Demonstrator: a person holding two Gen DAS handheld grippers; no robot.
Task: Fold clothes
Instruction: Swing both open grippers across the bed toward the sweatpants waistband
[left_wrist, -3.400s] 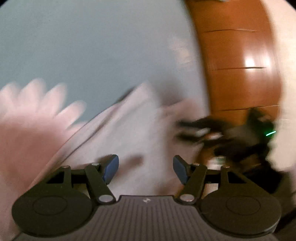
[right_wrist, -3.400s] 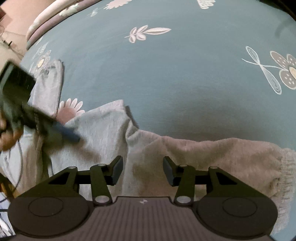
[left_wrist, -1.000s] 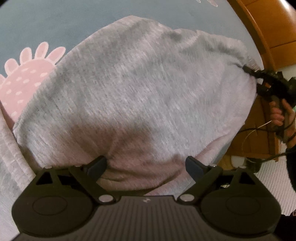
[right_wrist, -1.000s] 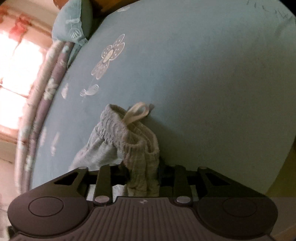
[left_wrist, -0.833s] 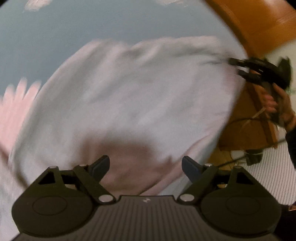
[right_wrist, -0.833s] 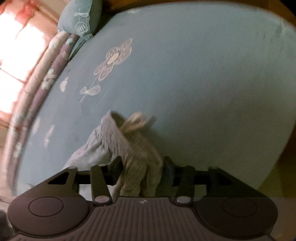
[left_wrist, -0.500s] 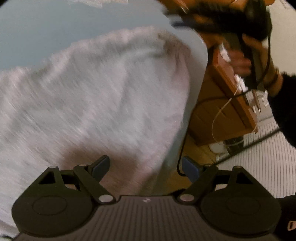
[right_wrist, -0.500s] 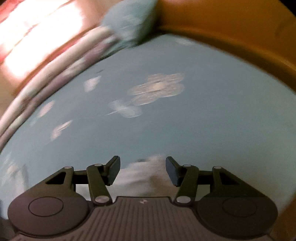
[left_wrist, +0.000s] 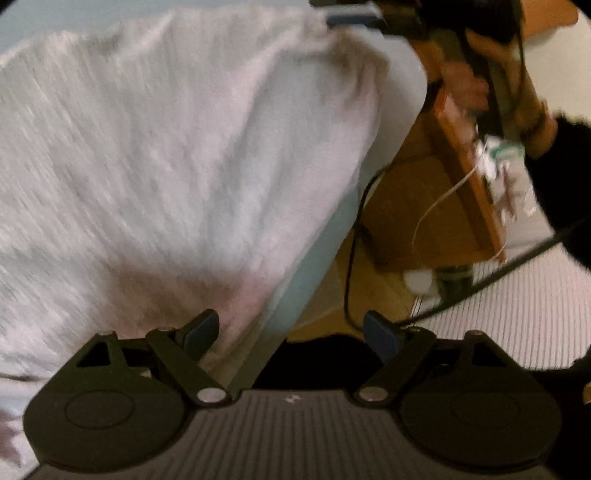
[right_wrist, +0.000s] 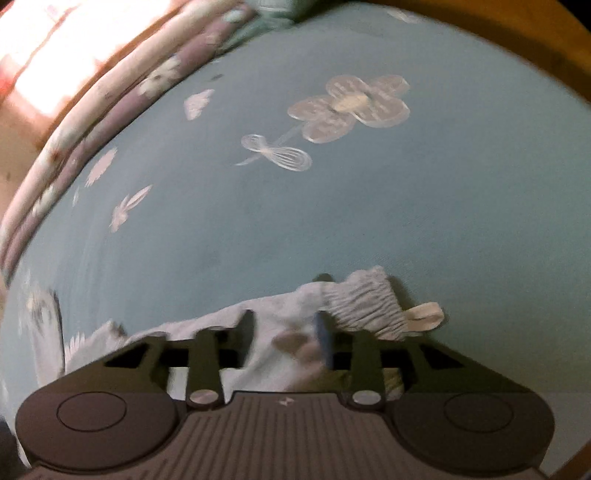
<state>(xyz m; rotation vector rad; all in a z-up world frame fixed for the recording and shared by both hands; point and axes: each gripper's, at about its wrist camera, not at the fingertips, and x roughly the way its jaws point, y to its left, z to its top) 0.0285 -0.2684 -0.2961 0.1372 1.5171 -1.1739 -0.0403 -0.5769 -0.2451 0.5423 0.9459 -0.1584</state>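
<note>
No readable writing: grey garment (left_wrist: 177, 147) on flowered bedsheet (right_wrist: 332, 206)

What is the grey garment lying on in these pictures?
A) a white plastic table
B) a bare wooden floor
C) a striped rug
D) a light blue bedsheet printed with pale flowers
D: in the right wrist view the grey garment, with its gathered waistband and a pale drawstring loop, lies on the light blue bedsheet, which bears a pale flower print.
</note>
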